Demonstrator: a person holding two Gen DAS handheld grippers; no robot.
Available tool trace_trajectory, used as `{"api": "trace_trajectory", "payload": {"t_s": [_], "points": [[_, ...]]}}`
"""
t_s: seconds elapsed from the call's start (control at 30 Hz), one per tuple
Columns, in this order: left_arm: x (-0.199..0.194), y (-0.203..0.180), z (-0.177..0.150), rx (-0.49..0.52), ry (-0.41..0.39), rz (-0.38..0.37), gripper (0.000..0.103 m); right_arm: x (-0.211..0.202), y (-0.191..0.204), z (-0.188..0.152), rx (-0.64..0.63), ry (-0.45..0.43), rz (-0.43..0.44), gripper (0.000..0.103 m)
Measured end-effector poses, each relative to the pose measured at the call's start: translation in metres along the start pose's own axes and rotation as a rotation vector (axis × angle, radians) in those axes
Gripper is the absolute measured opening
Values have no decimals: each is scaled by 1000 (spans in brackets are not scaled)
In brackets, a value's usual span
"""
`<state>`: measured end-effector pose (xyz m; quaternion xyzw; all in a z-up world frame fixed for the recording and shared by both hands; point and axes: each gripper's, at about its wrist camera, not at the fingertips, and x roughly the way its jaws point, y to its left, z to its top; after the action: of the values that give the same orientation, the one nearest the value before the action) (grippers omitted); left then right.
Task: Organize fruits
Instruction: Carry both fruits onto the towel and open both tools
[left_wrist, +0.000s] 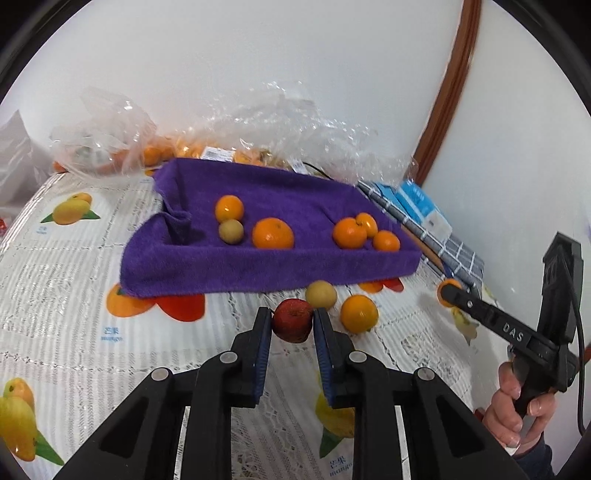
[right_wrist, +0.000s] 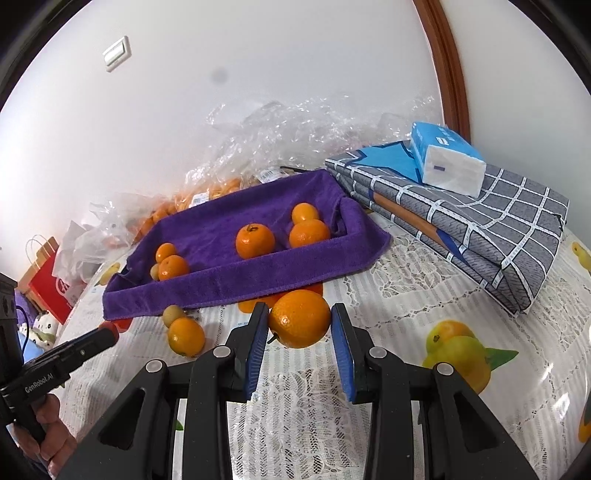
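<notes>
White lace-patterned tablecloth (left_wrist: 66, 258) printed with mangoes and oranges covers the whole surface. On it, toward the wall, sits a purple terry towel (left_wrist: 280, 266) shaped into a shallow tray with raised edges. Crumpled clear plastic bags (left_wrist: 110, 140) holding more orange fruit lie behind the towel against the white wall. To the towel's right is a folded grey checked cloth (right_wrist: 480, 236), and a blue-and-white tissue pack (right_wrist: 447, 158) rests on top of it.

Inside the towel tray lie several oranges (left_wrist: 273, 233): one near the middle, one farther back with a small yellow-green round fruit (left_wrist: 231, 231) touching it, and three clustered at the right end. On the tablecloth just in front of the towel's near edge lie a loose orange (left_wrist: 359, 314) and another small yellow-green fruit (left_wrist: 320, 294), just beside each other.

Each hand-held black gripper has blue pads. The left gripper (left_wrist: 293, 320) is clenched on a small dark-red apple-like fruit (left_wrist: 292, 320), both pads pressing its sides, right before the towel's front edge. The right gripper (right_wrist: 300, 319) is clamped on a large orange (right_wrist: 300, 318), held between its tips, also just short of the towel's near edge. A hand (left_wrist: 517, 410) grips the right tool's handle.
</notes>
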<state>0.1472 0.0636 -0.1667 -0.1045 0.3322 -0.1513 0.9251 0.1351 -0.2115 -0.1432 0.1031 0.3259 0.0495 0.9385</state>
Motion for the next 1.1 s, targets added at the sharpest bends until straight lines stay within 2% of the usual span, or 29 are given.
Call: {"api": "trace_trajectory", "payload": {"t_s": [0.07,0.2,0.3,0.4,0.47,0.63,0.73,0.83,1.1], "points": [[-1,3,2,-14,-11,11,22,0,0,0,-4,4,13,34],[-16,1,10,-10,-89,1,22,1,4,3,-37,28,50,34],[-20,2,24,-34,-102,-5,22,-5,10,13,-96,6,30,34],[-17,1,42,-48,-110,9,22,-6,13,35,-121,-16,32,34],[-10,0,59,-50,-124,43,22,-1,16,52,-134,-34,28,34],[22,5,89,-105,-154,85,22,33,26,88,-163,-45,25,34],[52,11,97,-154,-142,101,22,66,29,103,-183,-25,5,34],[70,20,92,-199,-141,98,22,90,24,104,-185,-4,-1,34],[91,22,84,-190,-83,108,22,116,26,88,-213,51,-1,34]]}}
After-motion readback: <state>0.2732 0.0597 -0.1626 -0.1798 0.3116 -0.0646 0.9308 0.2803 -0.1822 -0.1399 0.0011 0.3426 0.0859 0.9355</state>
